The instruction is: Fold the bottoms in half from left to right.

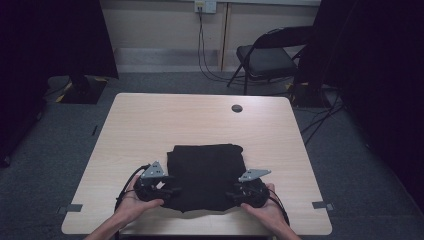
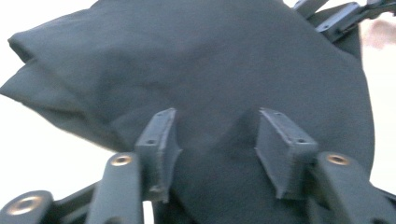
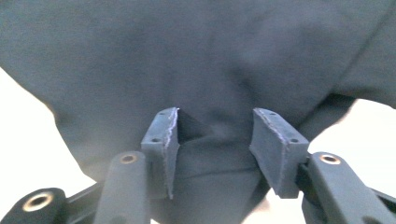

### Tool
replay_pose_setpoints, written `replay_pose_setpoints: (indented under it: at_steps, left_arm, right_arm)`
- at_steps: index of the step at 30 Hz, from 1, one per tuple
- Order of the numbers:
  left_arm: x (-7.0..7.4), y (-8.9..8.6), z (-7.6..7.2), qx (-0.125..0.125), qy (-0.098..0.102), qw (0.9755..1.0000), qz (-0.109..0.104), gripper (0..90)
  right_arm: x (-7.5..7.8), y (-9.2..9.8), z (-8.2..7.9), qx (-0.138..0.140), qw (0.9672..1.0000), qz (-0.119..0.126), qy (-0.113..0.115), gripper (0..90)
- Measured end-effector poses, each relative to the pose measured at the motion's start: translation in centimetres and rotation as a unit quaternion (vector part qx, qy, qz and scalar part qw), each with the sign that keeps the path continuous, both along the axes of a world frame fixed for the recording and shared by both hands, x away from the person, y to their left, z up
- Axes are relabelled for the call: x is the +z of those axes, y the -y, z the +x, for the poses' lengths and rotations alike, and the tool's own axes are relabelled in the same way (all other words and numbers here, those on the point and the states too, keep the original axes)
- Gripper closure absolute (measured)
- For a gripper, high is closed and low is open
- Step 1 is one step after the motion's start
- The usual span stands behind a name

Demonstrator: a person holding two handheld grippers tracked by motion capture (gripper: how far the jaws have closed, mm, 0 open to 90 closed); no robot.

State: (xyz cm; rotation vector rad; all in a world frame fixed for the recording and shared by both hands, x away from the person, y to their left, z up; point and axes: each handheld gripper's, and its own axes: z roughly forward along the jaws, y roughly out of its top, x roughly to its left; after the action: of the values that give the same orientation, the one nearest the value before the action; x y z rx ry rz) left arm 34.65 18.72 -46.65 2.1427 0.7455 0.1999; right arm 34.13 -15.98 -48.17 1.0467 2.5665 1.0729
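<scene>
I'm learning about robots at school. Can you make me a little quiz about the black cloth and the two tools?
1. True or false: the black cloth lies on the table.
2. Are the left tool and right tool open or shut?
3. What stands beyond the table? A) a chair B) a bicycle C) a fridge

Key:
1. True.
2. Open, with cloth in each gap.
3. A, the chair.

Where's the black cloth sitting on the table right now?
In the high view the black cloth lies on the table near its front edge, about mid-width, with the left gripper and right gripper at its near corners.
</scene>
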Motion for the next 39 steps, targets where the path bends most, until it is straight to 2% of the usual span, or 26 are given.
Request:
replay_pose_setpoints:
  at_steps: [3,4,5,6,7,9,10,12,13,15,16,18,21,24,27,28,29,30,31,32,34,35,36,39]
  left_arm:
    - [0.4,-0.2,0.2,0.002,-0.003,1.0000,0.000,43.1]
    - [0.8,-0.2,0.3,0.007,0.003,0.9999,-0.010,43.1]
    - [1.2,0.1,0.5,-0.002,0.005,0.9998,-0.019,47.1]
    - [1.4,0.5,0.6,-0.006,0.014,0.9997,-0.019,49.0]
    - [1.4,0.5,0.6,-0.006,0.014,0.9997,-0.019,49.6]
    - [1.7,1.5,1.1,-0.012,0.016,0.9995,-0.023,51.6]
    - [1.8,2.4,1.6,-0.015,0.021,0.9995,-0.018,51.9]
    - [1.5,3.1,2.2,-0.002,0.025,0.9997,-0.007,53.2]
    - [0.9,3.5,2.5,0.002,0.020,0.9998,-0.002,53.7]
    - [-1.3,3.9,2.8,-0.011,0.015,0.9995,0.024,53.3]
    - [-1.9,3.8,2.9,-0.015,0.011,0.9998,0.008,53.4]
    - [-1.9,3.5,3.2,-0.011,-0.003,0.9999,-0.003,52.8]
    - [-2.1,3.2,3.0,-0.007,-0.027,0.9994,-0.020,52.4]
    - [-1.9,3.3,2.3,-0.019,-0.041,0.9989,-0.017,52.2]
    - [-1.3,3.6,1.5,-0.041,-0.031,0.9986,0.008,48.0]
    - [-1.3,3.6,1.5,-0.041,-0.031,0.9986,0.008,47.2]
    - [-0.4,3.6,1.7,-0.041,-0.028,0.9987,0.004,44.1]
    - [-0.4,3.6,1.7,-0.041,-0.028,0.9987,0.004,44.4]
    - [0.0,3.5,1.9,-0.033,-0.025,0.9991,-0.009,44.4]
    - [0.7,3.7,2.3,-0.029,-0.018,0.9992,-0.020,46.5]
    - [1.0,4.3,2.8,-0.033,-0.011,0.9990,-0.028,48.5]
    - [0.9,4.6,3.0,-0.041,-0.014,0.9987,-0.025,52.3]
    - [0.6,4.9,3.1,-0.044,-0.015,0.9987,-0.019,56.7]
    - [-0.9,6.5,3.9,-0.044,-0.033,0.9984,-0.012,64.9]
  right_arm:
    - [0.5,0.1,-0.1,-0.006,0.9999,0.001,0.013,50.0]
    - [0.9,0.1,0.0,-0.011,0.9997,0.012,0.019,50.1]
    - [2.2,0.2,0.3,-0.025,0.9981,0.043,0.036,51.3]
    - [2.5,0.1,0.5,-0.026,0.9975,0.049,0.043,51.8]
    - [2.5,0.1,0.5,-0.026,0.9975,0.049,0.043,51.8]
    - [3.2,-0.7,1.3,-0.022,0.9970,0.047,0.057,54.2]
    - [3.2,-1.7,2.1,-0.015,0.9971,0.045,0.059,55.6]
    - [2.9,-2.7,2.8,-0.009,0.9972,0.040,0.062,56.2]
    - [2.5,-3.3,3.3,-0.007,0.9975,0.030,0.063,56.5]
    - [1.1,-3.9,3.9,-0.009,0.9977,-0.010,0.067,57.8]
    - [-0.1,-4.0,4.3,-0.007,0.9985,-0.024,0.049,58.1]
    - [-0.8,-3.4,4.4,-0.010,0.9990,-0.002,0.044,58.5]
    - [-0.6,-3.1,4.2,-0.008,0.9993,-0.005,0.036,58.4]
    - [-0.5,-3.1,3.4,-0.001,0.9994,-0.005,0.033,58.3]
    - [-0.5,-3.2,2.3,0.008,0.9993,-0.011,0.035,58.3]
    - [-0.5,-3.2,2.3,0.008,0.9993,-0.011,0.035,58.3]
    - [-0.4,-3.3,1.9,0.009,0.9994,-0.013,0.030,58.2]
    - [-0.4,-3.3,1.9,0.009,0.9994,-0.013,0.030,58.2]
    - [-0.3,-3.4,1.8,0.012,0.9993,-0.017,0.032,58.1]
    - [-0.2,-3.4,1.8,0.011,0.9994,-0.017,0.028,56.3]
    - [0.1,-3.4,2.0,0.009,0.9992,-0.018,0.034,49.7]
    - [0.5,-3.4,2.0,-0.006,0.9984,-0.015,0.055,47.3]
    - [1.0,-3.2,2.1,-0.014,0.9977,-0.007,0.065,47.3]
    - [2.6,-2.6,3.2,-0.030,0.9967,0.018,0.074,46.9]
